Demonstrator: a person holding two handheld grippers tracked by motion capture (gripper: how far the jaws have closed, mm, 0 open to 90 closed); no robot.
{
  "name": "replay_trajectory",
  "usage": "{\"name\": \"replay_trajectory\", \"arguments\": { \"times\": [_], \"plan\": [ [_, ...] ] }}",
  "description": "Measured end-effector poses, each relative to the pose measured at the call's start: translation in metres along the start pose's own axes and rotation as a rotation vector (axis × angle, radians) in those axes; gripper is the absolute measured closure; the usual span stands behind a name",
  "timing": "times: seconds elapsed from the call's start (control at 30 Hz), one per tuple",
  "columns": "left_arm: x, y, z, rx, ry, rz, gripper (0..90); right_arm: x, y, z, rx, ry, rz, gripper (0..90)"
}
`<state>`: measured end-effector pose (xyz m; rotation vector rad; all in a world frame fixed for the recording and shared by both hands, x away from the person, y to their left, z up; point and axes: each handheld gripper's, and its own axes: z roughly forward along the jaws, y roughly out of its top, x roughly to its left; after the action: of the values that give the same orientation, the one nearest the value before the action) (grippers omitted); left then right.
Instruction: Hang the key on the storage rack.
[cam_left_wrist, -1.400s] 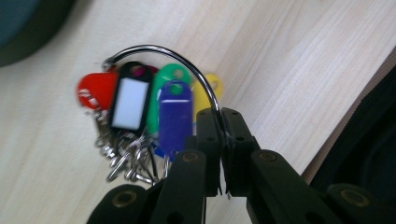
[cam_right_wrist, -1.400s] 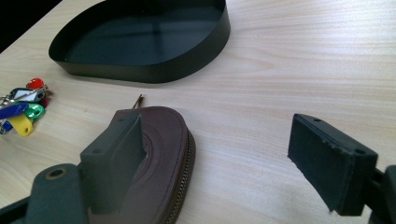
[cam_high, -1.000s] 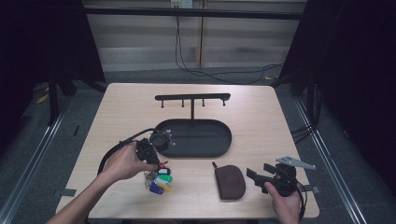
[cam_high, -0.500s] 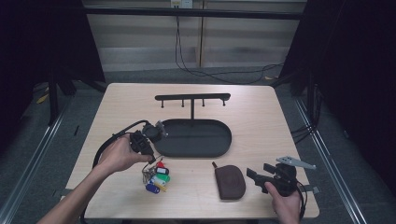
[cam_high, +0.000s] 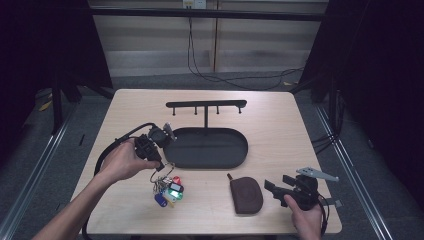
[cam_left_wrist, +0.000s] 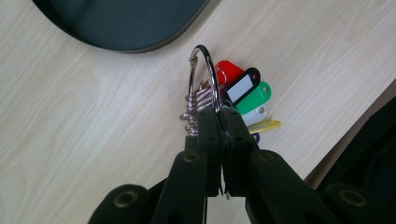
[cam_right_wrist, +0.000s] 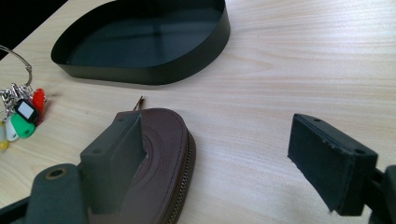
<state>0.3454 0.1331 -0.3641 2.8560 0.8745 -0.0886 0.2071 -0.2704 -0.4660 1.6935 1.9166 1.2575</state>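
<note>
The black oval metal tray (cam_high: 206, 148) sits bare while the left gripper (cam_left_wrist: 219, 122) clamps the steel key ring (cam_left_wrist: 205, 74) of coloured plastic tags (cam_left_wrist: 245, 95); the right gripper (cam_right_wrist: 219, 154) gapes beside a brown leather zip pouch (cam_high: 245, 195).

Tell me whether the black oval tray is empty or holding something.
Empty. The black oval tray shows a bare dark floor; the key bunch hangs outside it.

The left gripper (cam_high: 161, 165) is pinching the ring of a key bunch (cam_high: 167, 189), whose coloured tags are dangling at six o'clock from it, just off the black tray (cam_high: 235, 157). The right gripper (cam_high: 275, 190) is resting open at three o'clock from the brown pouch (cam_high: 246, 195).
</note>
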Motion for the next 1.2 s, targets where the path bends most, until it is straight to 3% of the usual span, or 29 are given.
{"name": "replay_trajectory", "arguments": {
  "times": [0.57, 0.9, 1.2],
  "plan": [
    [-0.005, 0.005, -0.035, -0.03, 0.032, 0.029, 88.3, 0.001, 0.0, 0.0, 0.0, 0.001, -0.01, 18.5],
    [-0.003, 0.008, -0.052, -0.042, 0.028, 0.008, 88.4, 0.001, 0.0, 0.0, 0.0, 0.003, -0.01, 18.5],
    [-0.003, 0.013, -0.067, -0.055, 0.033, 0.024, 88.4, 0.001, 0.0, 0.001, 0.002, 0.004, -0.011, 18.5]
  ]
}}
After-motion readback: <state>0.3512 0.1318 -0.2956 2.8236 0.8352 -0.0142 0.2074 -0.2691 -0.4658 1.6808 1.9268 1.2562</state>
